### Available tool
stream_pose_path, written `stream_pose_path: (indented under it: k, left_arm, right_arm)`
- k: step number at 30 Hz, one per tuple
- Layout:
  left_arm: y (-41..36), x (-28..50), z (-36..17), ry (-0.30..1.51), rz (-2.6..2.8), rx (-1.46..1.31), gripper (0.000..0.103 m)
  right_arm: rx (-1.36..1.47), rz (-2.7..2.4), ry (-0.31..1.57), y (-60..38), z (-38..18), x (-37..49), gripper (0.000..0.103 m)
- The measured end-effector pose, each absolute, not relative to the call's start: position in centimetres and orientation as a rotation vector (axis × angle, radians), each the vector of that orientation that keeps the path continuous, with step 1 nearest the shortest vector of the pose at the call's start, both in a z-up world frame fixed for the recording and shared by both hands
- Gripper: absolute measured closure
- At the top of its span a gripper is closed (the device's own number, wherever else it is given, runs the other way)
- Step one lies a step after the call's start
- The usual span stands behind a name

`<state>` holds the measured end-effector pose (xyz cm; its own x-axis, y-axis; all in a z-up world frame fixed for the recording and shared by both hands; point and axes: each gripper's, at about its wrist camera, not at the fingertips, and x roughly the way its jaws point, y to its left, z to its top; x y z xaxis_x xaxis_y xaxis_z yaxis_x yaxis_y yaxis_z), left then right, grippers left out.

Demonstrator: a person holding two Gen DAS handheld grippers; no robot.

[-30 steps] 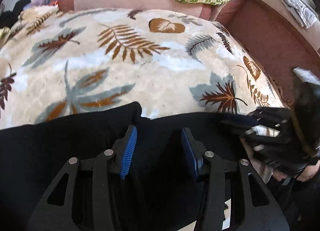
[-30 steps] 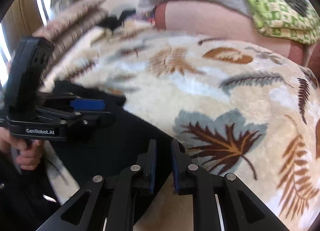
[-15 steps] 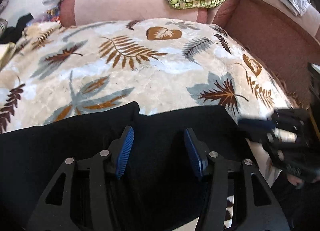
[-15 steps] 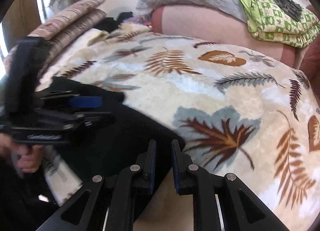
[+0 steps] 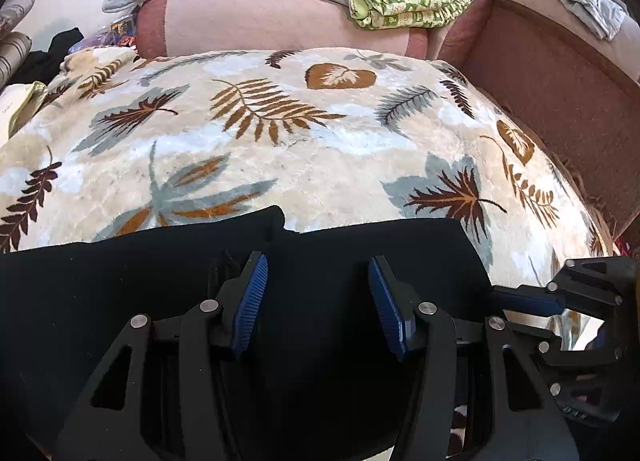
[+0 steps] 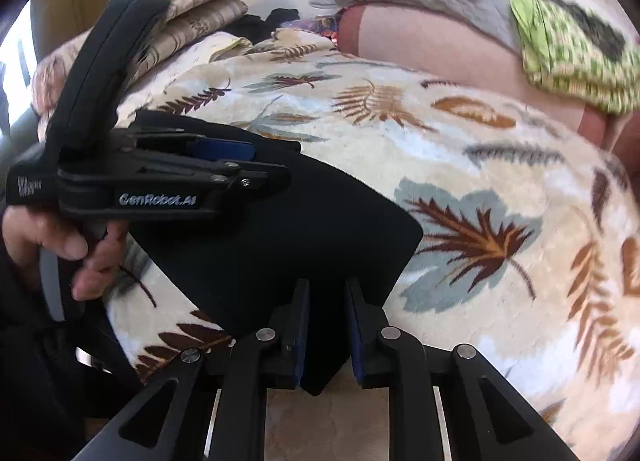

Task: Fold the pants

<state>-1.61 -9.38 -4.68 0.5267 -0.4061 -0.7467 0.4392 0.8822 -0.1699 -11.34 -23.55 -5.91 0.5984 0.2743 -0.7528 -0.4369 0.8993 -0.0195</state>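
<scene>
Left claw (image 5: 316, 297) hovers spread over the pants (image 5: 120, 281), gripping nothing; its jaws have just been opening. Right claw (image 6: 326, 321) has the near corner of the pants between its barely parted jaws, just widening. Pants lie flat on the leaf blanket (image 5: 320, 165), looking partly folded; more folds likely remain.

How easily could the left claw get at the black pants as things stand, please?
Probably easily: the left claw hangs open right over the black pants spread on the leaf-print blanket, with nothing between its blue pads and the cloth.
</scene>
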Motion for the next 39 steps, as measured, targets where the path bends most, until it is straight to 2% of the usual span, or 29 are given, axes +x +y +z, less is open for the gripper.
stream_pose_path:
  k: [4, 12, 17, 22, 34, 36, 39]
  left_arm:
    - [-9.4, -1.5, -4.7, 0.889, -0.504, 0.042, 0.05]
    - [-9.8, -1.6, -4.8, 0.892, -0.507, 0.068, 0.045]
    - [-10.1, -1.8, -4.9, 0.894, -0.515, 0.085, 0.039]
    - [-10.2, -1.9, -4.9, 0.888, -0.518, 0.096, 0.039]
    - [-10.3, -2.0, -4.9, 0.882, -0.513, 0.103, 0.038]
    - [-10.4, -1.9, -4.9, 0.879, -0.511, 0.106, 0.036]
    - [-10.8, -2.1, -4.9, 0.864, -0.512, 0.118, 0.027]
  right_arm:
    - [-0.261, 0.421, 0.758, -22.4, -5.0, -12.2, 0.086]
    - [-0.181, 0.421, 0.873, -22.7, -5.9, -10.7, 0.085]
    - [-0.207, 0.431, 0.818, -21.6, -5.2, -11.6, 0.085]
    - [-0.161, 0.425, 0.874, -21.9, -6.3, -10.9, 0.084]
    - [-0.171, 0.425, 0.848, -22.0, -6.4, -11.3, 0.084]
    - [-0.171, 0.425, 0.846, -22.0, -6.5, -11.3, 0.084]
    - [-0.171, 0.425, 0.846, -22.1, -6.6, -11.3, 0.084]
